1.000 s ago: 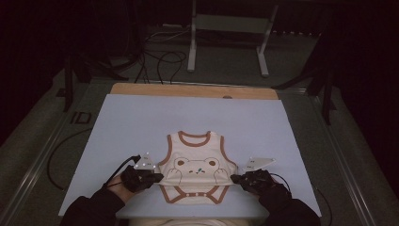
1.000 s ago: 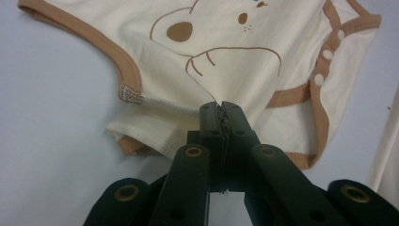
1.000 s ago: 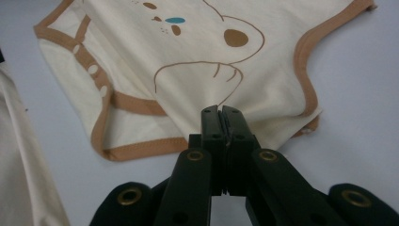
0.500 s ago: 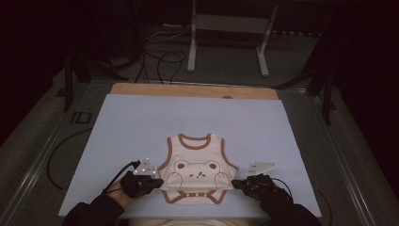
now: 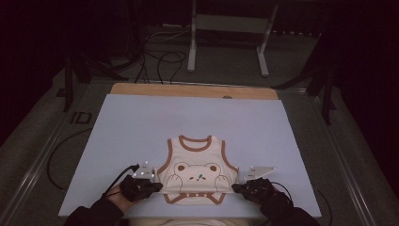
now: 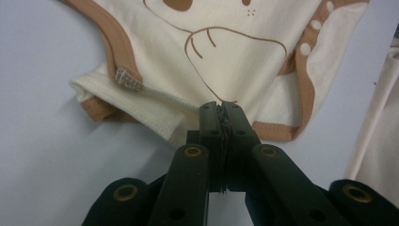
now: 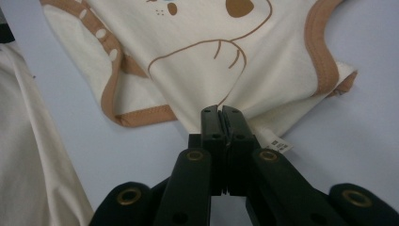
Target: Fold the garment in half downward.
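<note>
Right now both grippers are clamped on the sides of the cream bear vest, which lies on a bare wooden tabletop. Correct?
Not quite. The left gripper and right gripper are clamped on the cream bear vest, but it lies on a pale blue-white sheet, not bare wood. In the high view wood shows only as a strip at the far edge.

A table (image 5: 141, 89) with a wooden far edge carries a pale blue sheet (image 5: 141, 132) over most of its top, and a cream vest (image 5: 195, 162) with brown trim lies flat on the sheet's near half.
</note>
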`<state>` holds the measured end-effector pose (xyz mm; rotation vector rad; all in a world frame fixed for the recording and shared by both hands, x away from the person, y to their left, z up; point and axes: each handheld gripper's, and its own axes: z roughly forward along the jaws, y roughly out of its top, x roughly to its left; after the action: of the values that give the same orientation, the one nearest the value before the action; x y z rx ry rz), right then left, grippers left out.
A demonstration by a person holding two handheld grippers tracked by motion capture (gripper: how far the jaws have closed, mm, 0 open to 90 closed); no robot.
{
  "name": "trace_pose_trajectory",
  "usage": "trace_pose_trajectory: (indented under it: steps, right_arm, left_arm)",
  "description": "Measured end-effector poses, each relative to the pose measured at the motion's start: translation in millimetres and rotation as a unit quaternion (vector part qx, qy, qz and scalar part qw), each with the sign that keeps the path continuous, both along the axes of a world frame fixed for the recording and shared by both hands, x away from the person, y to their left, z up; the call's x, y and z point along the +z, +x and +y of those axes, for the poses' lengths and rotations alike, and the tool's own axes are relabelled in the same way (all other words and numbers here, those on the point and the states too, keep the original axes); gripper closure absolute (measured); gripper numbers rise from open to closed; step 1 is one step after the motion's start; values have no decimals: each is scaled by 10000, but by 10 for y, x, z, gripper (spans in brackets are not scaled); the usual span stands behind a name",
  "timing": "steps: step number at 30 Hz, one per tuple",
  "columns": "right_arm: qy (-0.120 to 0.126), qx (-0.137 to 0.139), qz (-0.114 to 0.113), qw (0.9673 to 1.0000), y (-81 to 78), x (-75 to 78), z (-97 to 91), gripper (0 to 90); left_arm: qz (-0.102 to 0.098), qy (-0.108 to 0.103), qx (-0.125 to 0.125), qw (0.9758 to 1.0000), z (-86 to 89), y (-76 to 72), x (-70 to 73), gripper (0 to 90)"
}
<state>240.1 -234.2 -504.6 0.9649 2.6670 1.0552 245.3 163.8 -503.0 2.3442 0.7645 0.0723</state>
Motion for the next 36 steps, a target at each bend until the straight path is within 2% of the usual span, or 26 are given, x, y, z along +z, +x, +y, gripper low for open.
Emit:
trace_pose_trajectory:
  steps: [7,11,19,24,26,31,36]
  right_arm:
    - [-127,53,52,9999,-7,-52,8,896]
    - [-112,77,32,9999,-3,-65,6,895]
    - [-113,119,-4,9999,-7,-71,4,891]
    - [-101,122,4,9999,-4,-72,6,887]
    - [-130,144,3,9998,2,-66,9,879]
    - [-65,143,54,9999,5,-48,8,792]
    - [120,111,-83,9998,11,49,-17,613]
  left_arm:
    - [6,64,-54,10000,-3,4,-48,891]
    - [-28,122,-92,9999,-14,-4,-49,887]
    - [-29,51,-126,9999,-7,7,-64,881]
    - [-17,54,-112,9999,-14,12,-58,856]
    - [-14,78,-135,9999,-19,11,-53,810]
    - [44,68,-193,9998,-24,10,-35,736]
    - [-37,-22,-124,9999,12,25,49,622]
